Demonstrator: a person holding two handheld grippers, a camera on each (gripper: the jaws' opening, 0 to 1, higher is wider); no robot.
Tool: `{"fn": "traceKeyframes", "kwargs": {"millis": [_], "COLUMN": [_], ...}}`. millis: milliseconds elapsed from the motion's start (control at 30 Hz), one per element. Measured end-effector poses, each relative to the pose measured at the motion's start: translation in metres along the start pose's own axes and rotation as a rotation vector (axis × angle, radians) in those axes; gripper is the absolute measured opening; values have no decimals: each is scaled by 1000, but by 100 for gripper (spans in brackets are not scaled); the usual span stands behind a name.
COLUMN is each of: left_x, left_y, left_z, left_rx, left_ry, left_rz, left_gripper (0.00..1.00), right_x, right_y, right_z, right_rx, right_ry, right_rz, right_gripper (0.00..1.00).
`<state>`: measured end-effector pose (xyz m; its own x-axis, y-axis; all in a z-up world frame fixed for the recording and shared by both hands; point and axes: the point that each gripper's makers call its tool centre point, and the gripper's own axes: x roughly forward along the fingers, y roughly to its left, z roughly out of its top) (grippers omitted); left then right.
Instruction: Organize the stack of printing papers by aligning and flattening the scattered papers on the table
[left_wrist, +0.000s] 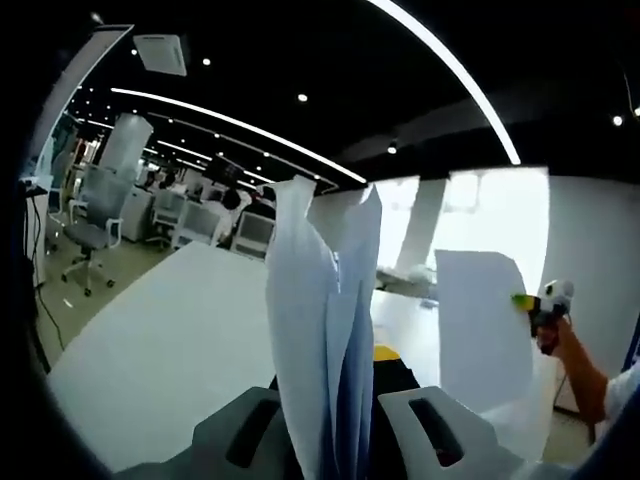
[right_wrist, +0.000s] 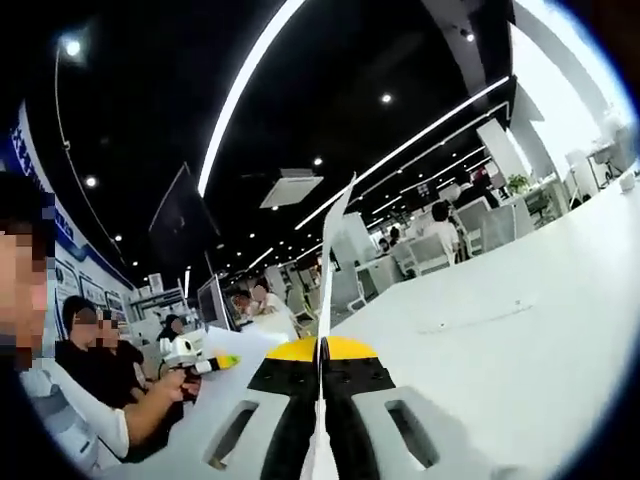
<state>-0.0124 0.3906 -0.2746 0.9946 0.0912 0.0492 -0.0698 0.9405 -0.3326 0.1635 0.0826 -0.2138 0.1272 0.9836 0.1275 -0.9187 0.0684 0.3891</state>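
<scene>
The left gripper (left_wrist: 335, 425) pinches a limp sheaf of thin white printing papers (left_wrist: 325, 330) by its near edge, best gripped low.

White papers (left_wrist: 325, 330), white table (left_wrist: 170, 340)

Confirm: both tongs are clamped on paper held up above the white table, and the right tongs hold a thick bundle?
Not quite. The right tongs pinch one thin sheet, seen edge-on in the right gripper view. The several-sheet bundle is in the left tongs. Both are held above the white table.
</scene>
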Motion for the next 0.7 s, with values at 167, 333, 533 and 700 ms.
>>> {"fn": "traceKeyframes", "kwargs": {"millis": [167,333,533,700], "left_x": [0,0,2,3], "left_y": [0,2,3,2], "left_z": [-3,-4,-7,-10], "left_rx": [1,-3,-9,-15], "left_ry": [5,7,11,13], "left_rz": [4,8,8,7], "left_gripper": [6,6,6,6], "right_x": [3,4,4,5], "right_y": [7,10,26,40], "right_z": [1,5,13,19], "right_rx": [9,-6,-21,-21], "right_ry": [16,24,27,23], "right_rz": [17,21,55,95], "right_gripper": [0,0,0,0]}}
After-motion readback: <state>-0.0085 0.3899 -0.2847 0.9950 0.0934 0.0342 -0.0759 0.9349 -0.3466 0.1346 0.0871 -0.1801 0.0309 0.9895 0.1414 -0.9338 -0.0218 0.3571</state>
